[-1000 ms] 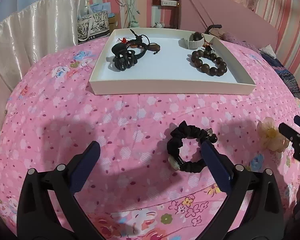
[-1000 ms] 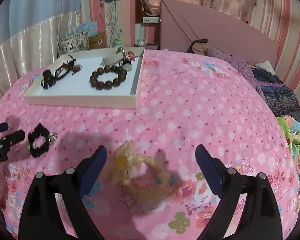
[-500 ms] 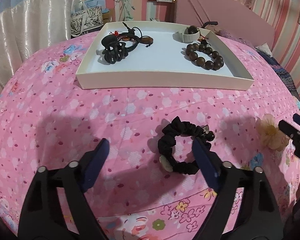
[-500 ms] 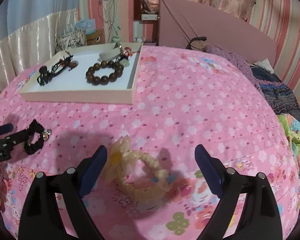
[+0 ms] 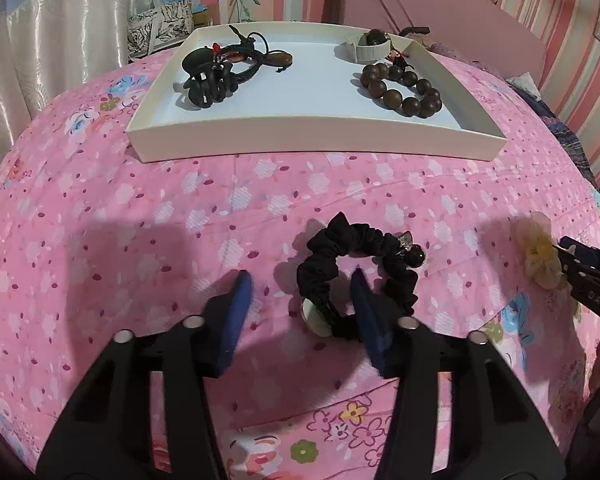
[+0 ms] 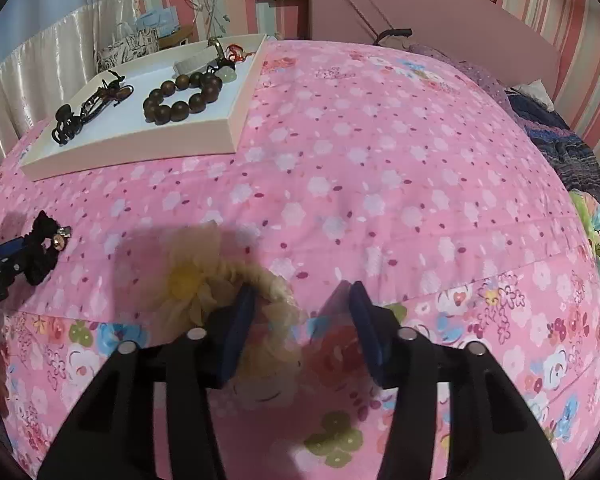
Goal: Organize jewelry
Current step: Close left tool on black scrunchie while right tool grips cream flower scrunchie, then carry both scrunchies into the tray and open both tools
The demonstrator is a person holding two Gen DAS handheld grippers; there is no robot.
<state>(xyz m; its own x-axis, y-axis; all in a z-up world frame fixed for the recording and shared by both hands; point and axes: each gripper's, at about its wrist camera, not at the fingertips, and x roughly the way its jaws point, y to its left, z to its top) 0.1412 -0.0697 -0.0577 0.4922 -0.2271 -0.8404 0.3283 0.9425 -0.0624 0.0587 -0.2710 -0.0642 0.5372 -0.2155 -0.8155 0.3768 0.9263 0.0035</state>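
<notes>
Step, by my reading: twin pickup. Left gripper (image 5: 300, 294) closing astride near-left arc of black fabric scrunchie (image 5: 358, 272) on pink floral bedspread (image 5: 100, 240), pads not yet pressing. Right gripper (image 6: 302, 312) closing astride band of cream flower scrunchie (image 6: 220, 280), grip unconfirmed. Next: finish pinch, lift, carry toward shallow white tray (image 5: 316, 142) at 12 o'clock.

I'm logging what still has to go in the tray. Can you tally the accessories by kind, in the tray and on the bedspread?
Scrunchies: 2, black scrunchie and cream flower scrunchie, both on the bedspread
Bead bracelets: 1, brown bead bracelet
Claw clips: 1, black claw clip
Corded pendant pieces: 1 tangle
White bands: 1
Total: 6
</notes>
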